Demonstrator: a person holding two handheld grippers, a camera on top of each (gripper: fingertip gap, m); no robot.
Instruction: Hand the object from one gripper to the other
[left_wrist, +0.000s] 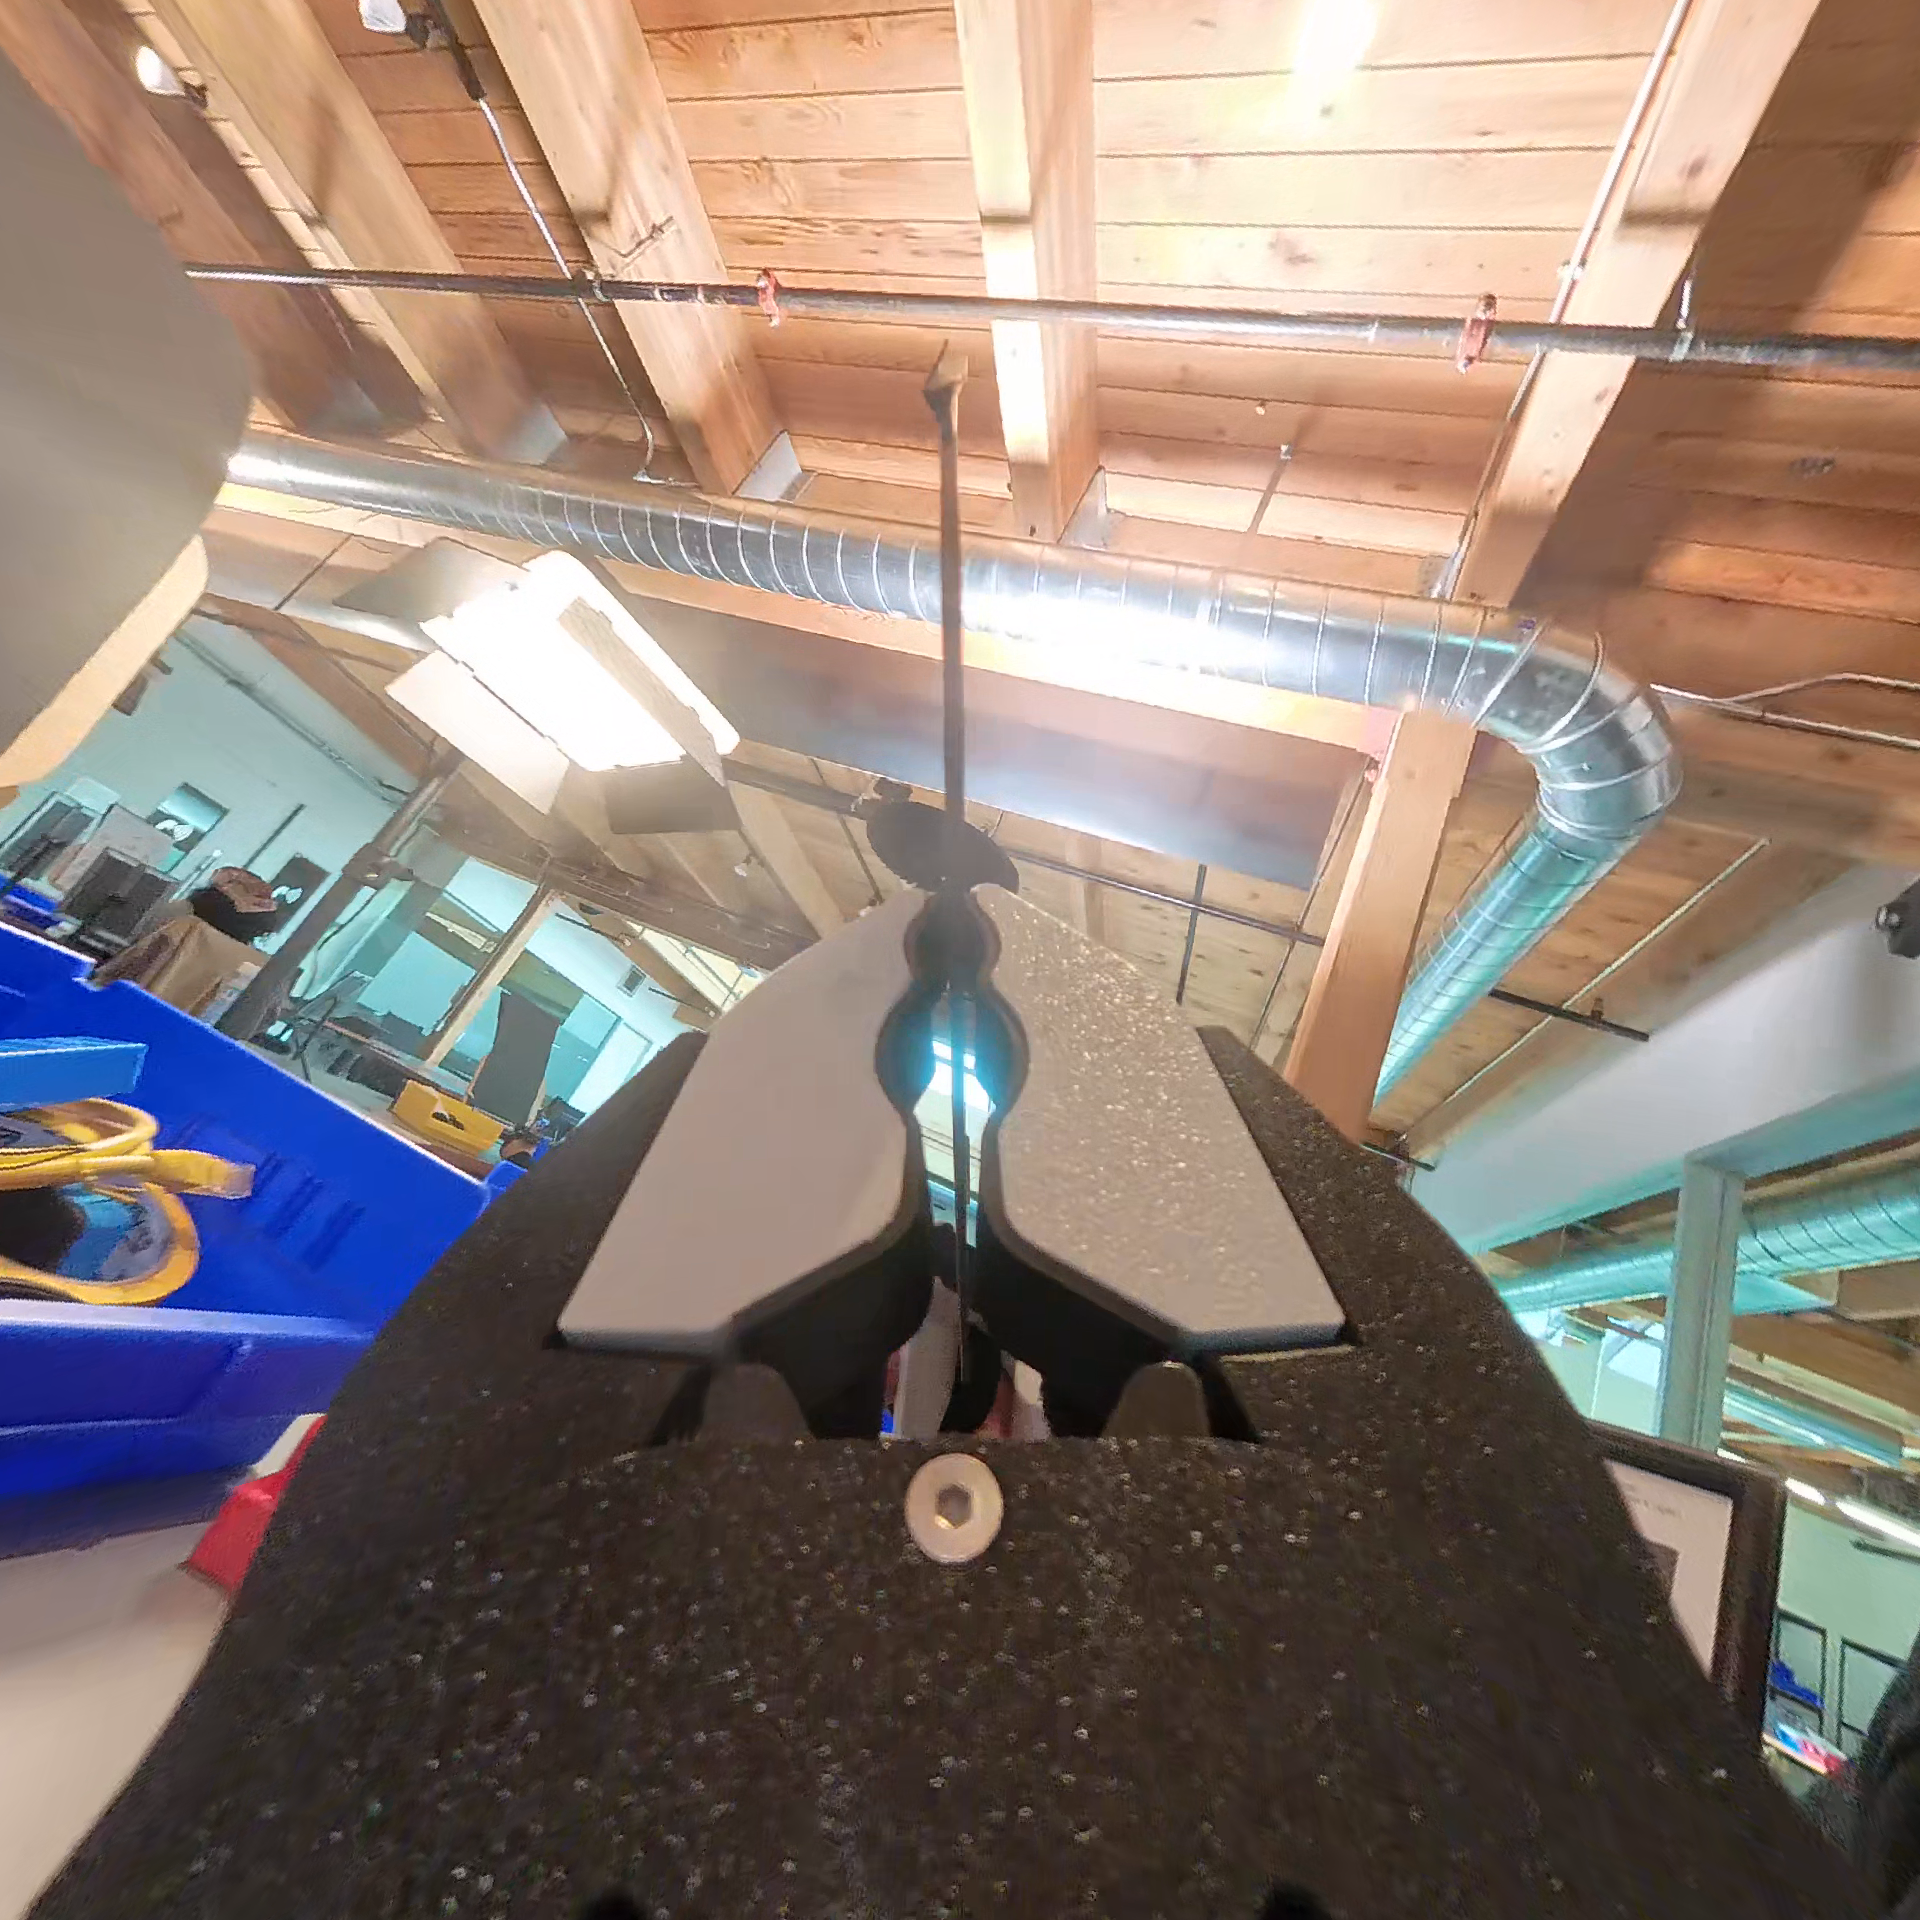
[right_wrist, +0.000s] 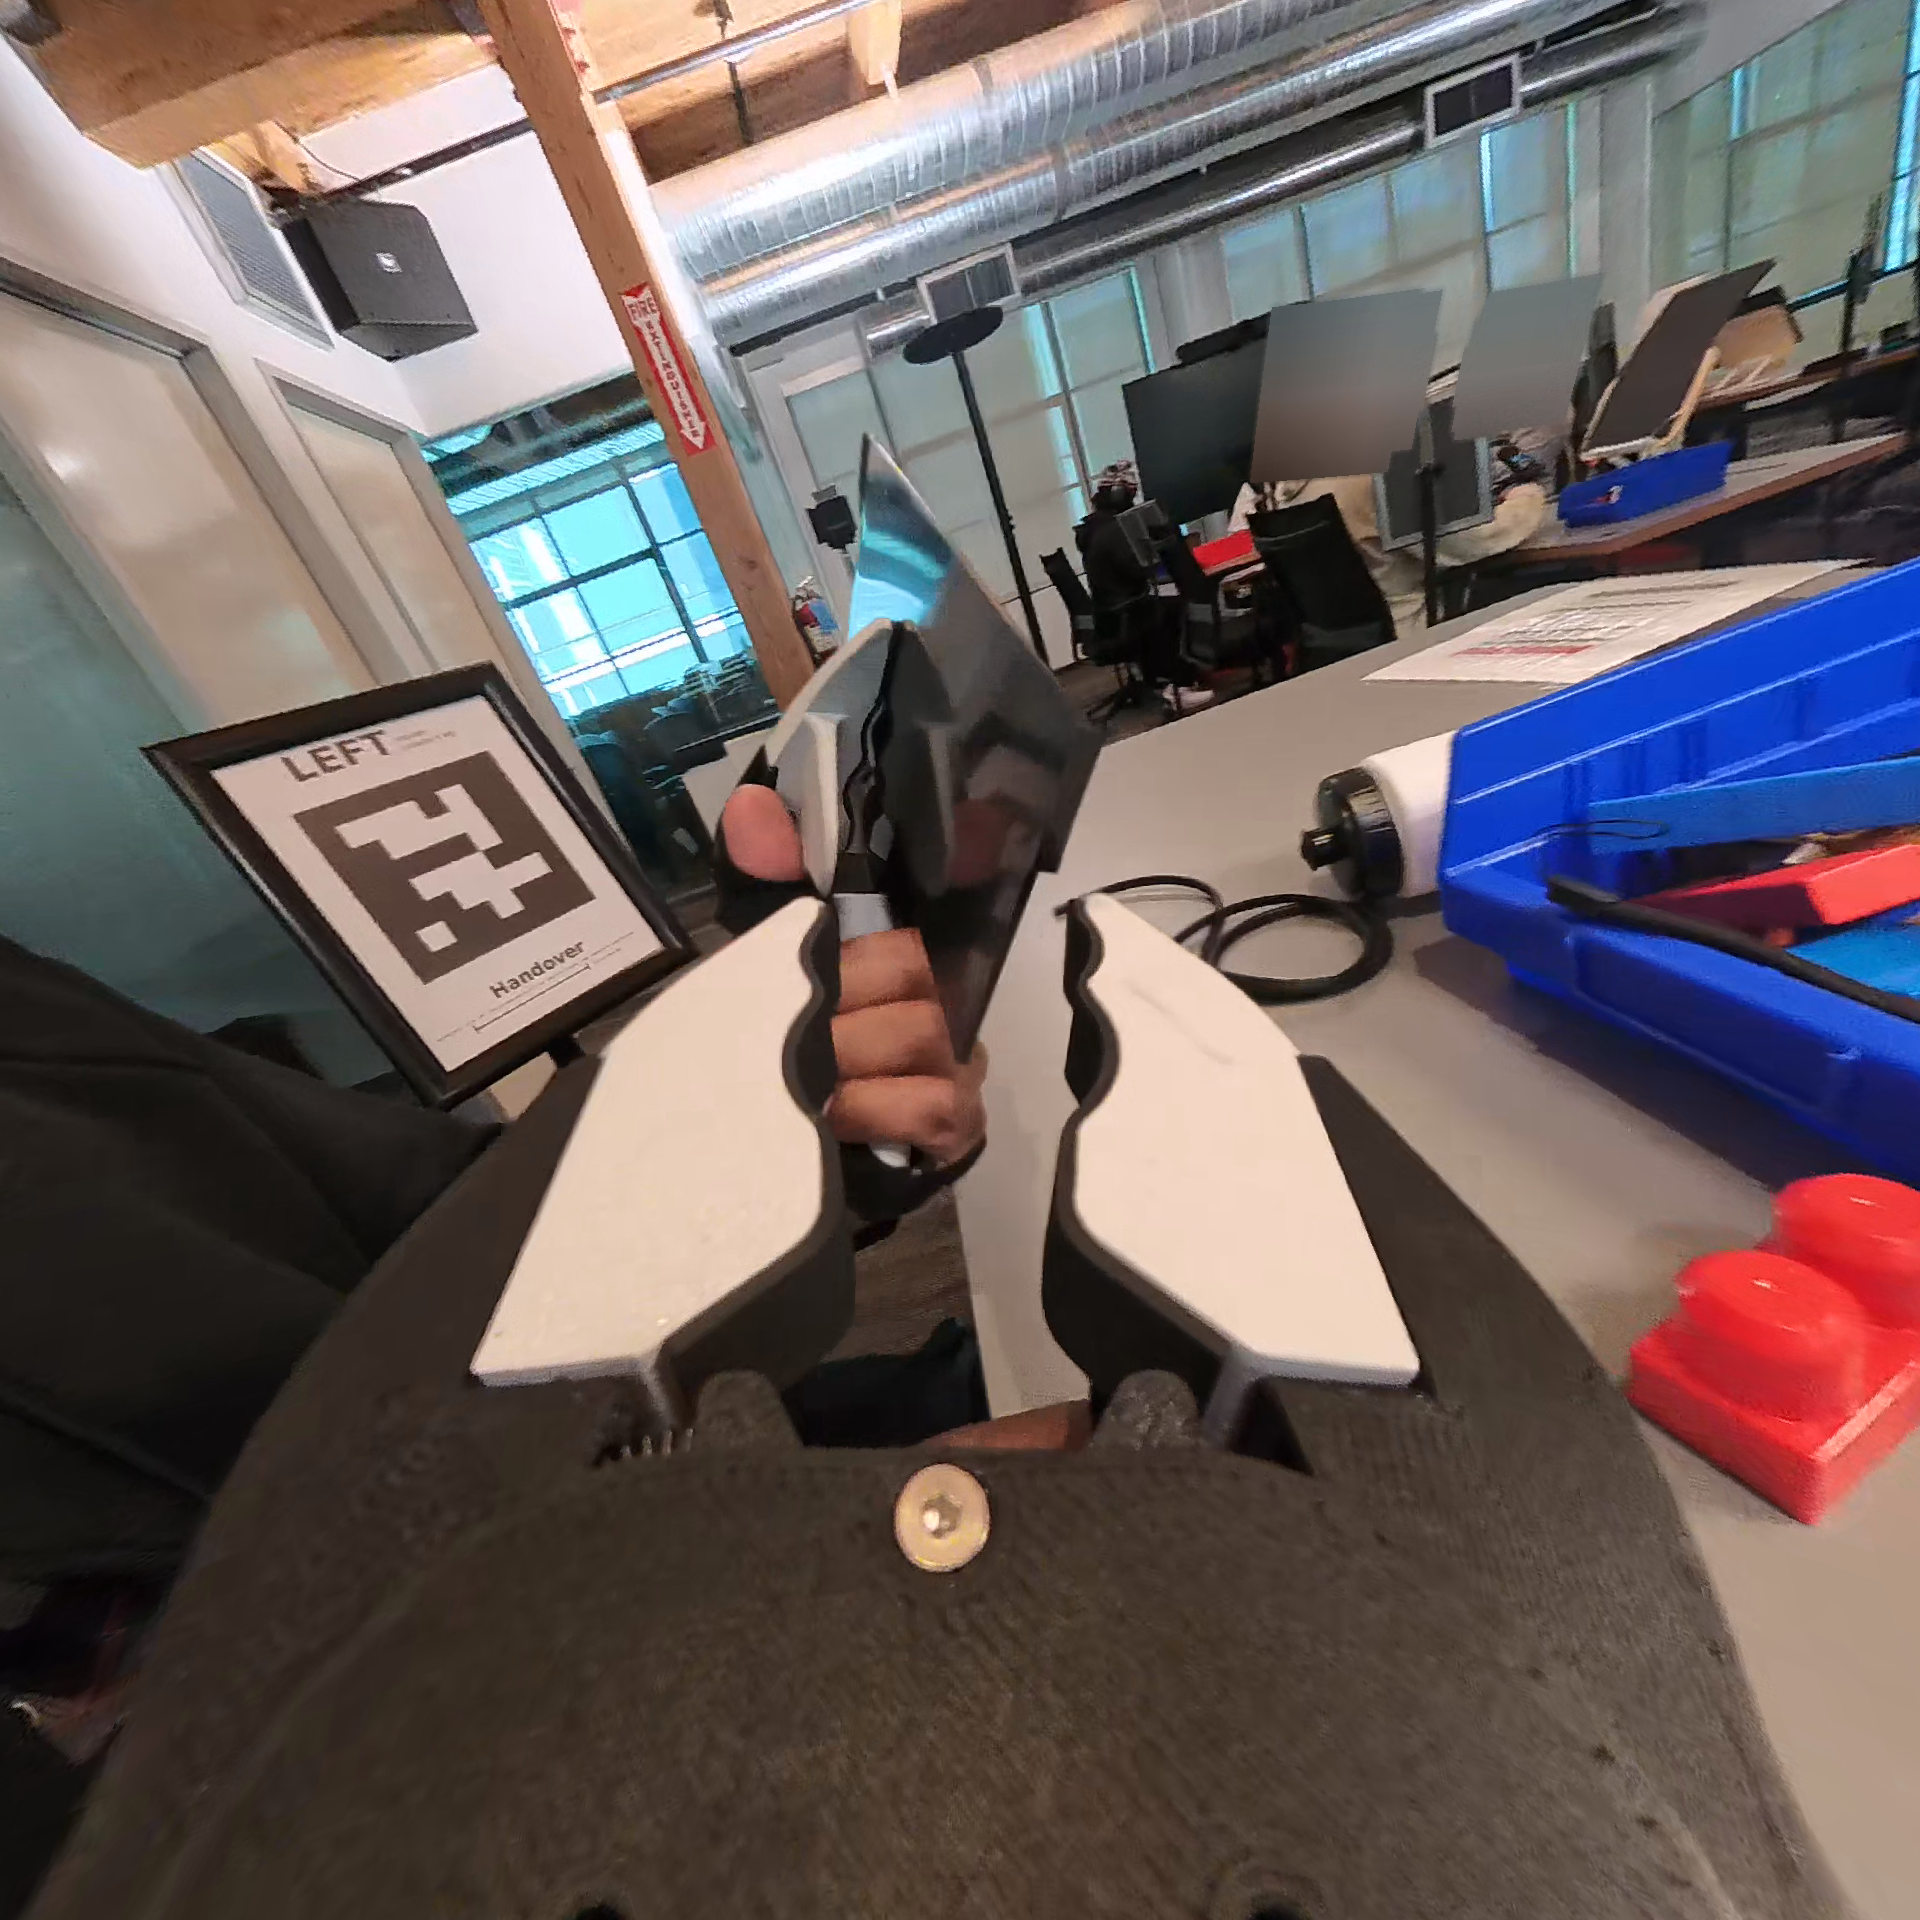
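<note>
Your left gripper (left_wrist: 951, 925) points up toward the ceiling, its fingers (left_wrist: 769, 1122) clamped together on a thin, dark, glossy square plate (left_wrist: 954, 644). In the left wrist view the plate shows edge-on as a narrow dark line rising from the fingertips. In the right wrist view the same plate (right_wrist: 966, 769) shows its mirror-like face, standing on one corner like a diamond, with the left gripper (right_wrist: 868, 727) pinching its left edge and your hand (right_wrist: 894, 1049) wrapped round the handle beneath it.

Your right gripper (right_wrist: 951, 914) faces the plate with its fingers (right_wrist: 717, 1122) apart and nothing between them. The plate's lower corner hangs just beyond the gap between the fingertips; you cannot tell from either view whether any contact exists.

Taking the plate as landmark in the right wrist view: a framed marker sign (right_wrist: 416, 873) stands to its left on the desk (right_wrist: 1455, 1060). To its right lie a coiled black cable (right_wrist: 1278, 935), a white cylinder with a black cap (right_wrist: 1371, 805), and a blue bin (right_wrist: 1704, 862) holding mixed parts. Nearer you and right of the plate sits a red block (right_wrist: 1787, 1351) with round studs.
</note>
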